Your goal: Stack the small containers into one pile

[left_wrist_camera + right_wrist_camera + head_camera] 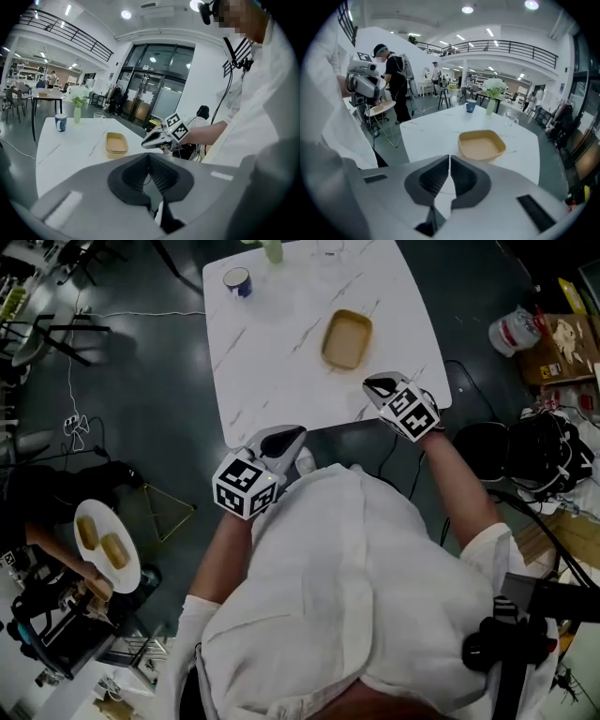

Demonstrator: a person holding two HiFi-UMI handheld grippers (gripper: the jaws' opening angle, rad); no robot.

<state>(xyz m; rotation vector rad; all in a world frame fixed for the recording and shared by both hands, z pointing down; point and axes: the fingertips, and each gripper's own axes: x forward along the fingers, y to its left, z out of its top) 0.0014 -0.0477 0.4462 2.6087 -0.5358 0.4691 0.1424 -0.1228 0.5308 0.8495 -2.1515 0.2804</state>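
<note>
Both of the person's bare forearms reach forward from a white shirt [347,568] toward a white marbled surface [272,362]. The left forearm [230,554] runs up to the left claw [286,435], which points ahead and slightly down, its tip at the near left corner of the surface. In the left gripper view the left claw [149,154] has its 2 jaws together with nothing between them. The right forearm [459,484] angles forward to the right claw [380,383], which tilts more steeply down, its tip just over the near right edge. In the right gripper view the right claw [449,158] has its jaws closed tip to tip, also empty.

The tan containers [347,338] sit on the surface ahead of the right claw, apart from both claws. The left gripper view shows the containers [116,144] as 2 rims nested 1 inside the other; in the right gripper view the containers [482,145] lie just beyond the jaws, upright and open side up.

Along the far side stand a blue-and-white cup [237,281], a pale green vase [272,249] and a clear glass [512,117].
</note>
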